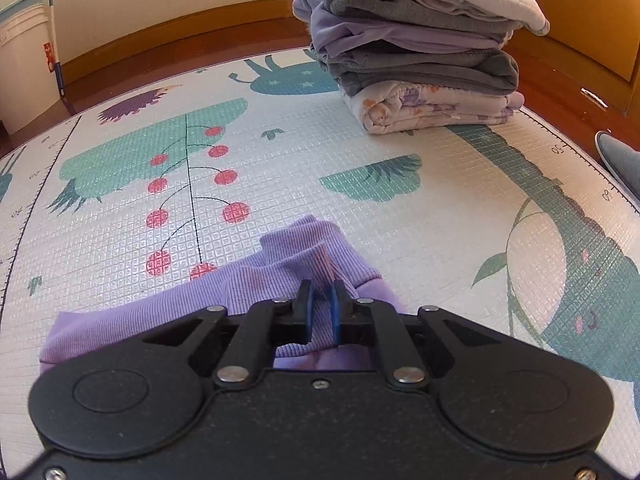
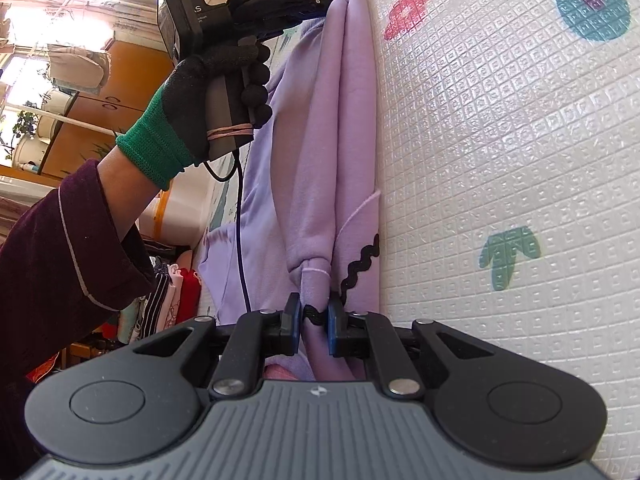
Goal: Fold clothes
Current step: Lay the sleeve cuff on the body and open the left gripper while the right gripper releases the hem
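Left gripper (image 1: 321, 300) is pinching a ribbed cuff or hem of the purple garment (image 1: 248, 292), blue pads closed on a bunched fold of it. Garment is lying on the play mat (image 1: 420, 220), spreading from the jaws toward the near-left of the mat, edge wrinkled and humped up just past the fingertips. Right gripper (image 2: 314, 322) is clamping the same garment at a gathered, rolled end, with black wavy trim (image 2: 360, 258) caught between the pads. From that grip the lilac fabric is stretching in long smooth folds along the mat up to the left gripper, which a gloved hand (image 2: 200, 92) is holding. Cloth looks soft, plain lilac, with a thin pale seam line. Stack of folded clothes (image 1: 420, 48) is sitting at the far edge of the mat, well apart from the garment.
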Available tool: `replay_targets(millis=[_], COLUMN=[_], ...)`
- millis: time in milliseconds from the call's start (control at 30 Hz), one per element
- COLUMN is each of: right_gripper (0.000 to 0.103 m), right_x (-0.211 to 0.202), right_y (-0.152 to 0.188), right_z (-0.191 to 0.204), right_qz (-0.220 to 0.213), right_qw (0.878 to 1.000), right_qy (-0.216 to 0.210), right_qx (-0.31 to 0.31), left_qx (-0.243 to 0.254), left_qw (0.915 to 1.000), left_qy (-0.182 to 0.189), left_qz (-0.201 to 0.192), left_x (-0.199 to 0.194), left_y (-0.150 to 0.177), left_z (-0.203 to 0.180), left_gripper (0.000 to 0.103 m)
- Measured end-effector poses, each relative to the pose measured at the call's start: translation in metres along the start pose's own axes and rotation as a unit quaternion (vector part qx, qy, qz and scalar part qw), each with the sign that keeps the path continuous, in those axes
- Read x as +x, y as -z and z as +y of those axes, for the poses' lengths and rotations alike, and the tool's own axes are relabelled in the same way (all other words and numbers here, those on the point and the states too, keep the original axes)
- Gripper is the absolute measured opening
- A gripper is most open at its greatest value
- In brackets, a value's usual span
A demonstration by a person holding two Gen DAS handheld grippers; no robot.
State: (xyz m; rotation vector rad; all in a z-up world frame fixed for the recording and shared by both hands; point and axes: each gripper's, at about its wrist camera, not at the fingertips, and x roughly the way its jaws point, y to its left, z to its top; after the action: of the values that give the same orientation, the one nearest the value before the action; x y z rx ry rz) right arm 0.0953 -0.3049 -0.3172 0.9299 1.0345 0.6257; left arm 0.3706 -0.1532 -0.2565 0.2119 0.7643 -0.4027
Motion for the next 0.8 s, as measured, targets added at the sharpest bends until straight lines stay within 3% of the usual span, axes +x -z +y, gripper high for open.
replay_targets(millis=[200,300,433,467,500,533,600,700,800], right_gripper=[0.012,0.012,0.012,0.012,0.012,0.012,0.012,0.012,0.012], right_x=[0.001,0.002,0.002,0.002,0.002,0.003,0.005,0.005,0.005], right_y=[-0.002,-0.003,-0.003,-0.003,-0.003,-0.003,-0.005,-0.006,-0.007], right_z=[-0.001,-0.001,-0.001,-0.002,-0.001,0.000,0.004,0.003,0.001], right_qz=[0.001,0.001,0.001,0.001,0.001,0.001,0.001,0.002,0.003], right_qw=[1.000,1.000,1.000,1.000,1.000,1.000,1.000,1.000,1.000], right_qy=[-0.001,-0.003,0.000,0.000,0.001,0.001,0.002,0.001,-0.001], right_qx=[-0.001,-0.001,-0.002,-0.002,-0.003,-0.003,-0.004,-0.005,-0.003], left_qx=[-0.066,-0.051,-0.039,-0.033,-0.030,-0.026,-0.023,-0.019,-0.010], left_qw=[0.9973,0.9978,0.9984,0.9987,0.9989,0.9992,0.9996,0.9994,0.9995], left_qy=[0.031,0.040,0.027,0.018,0.011,0.005,-0.016,-0.029,-0.019], left_qz=[0.009,0.014,0.032,0.035,0.033,0.031,0.006,-0.001,0.022], left_x=[-0.026,-0.030,-0.019,-0.017,-0.017,-0.017,-0.030,-0.030,-0.012], left_y=[0.006,0.011,0.012,0.013,0.016,0.018,0.017,0.015,0.019], left_z=[0.003,-0.014,-0.026,-0.027,-0.028,-0.030,-0.032,-0.039,-0.042], left_gripper=[0.009,0.021,0.022,0.019,0.006,0.003,0.003,0.003,0.005])
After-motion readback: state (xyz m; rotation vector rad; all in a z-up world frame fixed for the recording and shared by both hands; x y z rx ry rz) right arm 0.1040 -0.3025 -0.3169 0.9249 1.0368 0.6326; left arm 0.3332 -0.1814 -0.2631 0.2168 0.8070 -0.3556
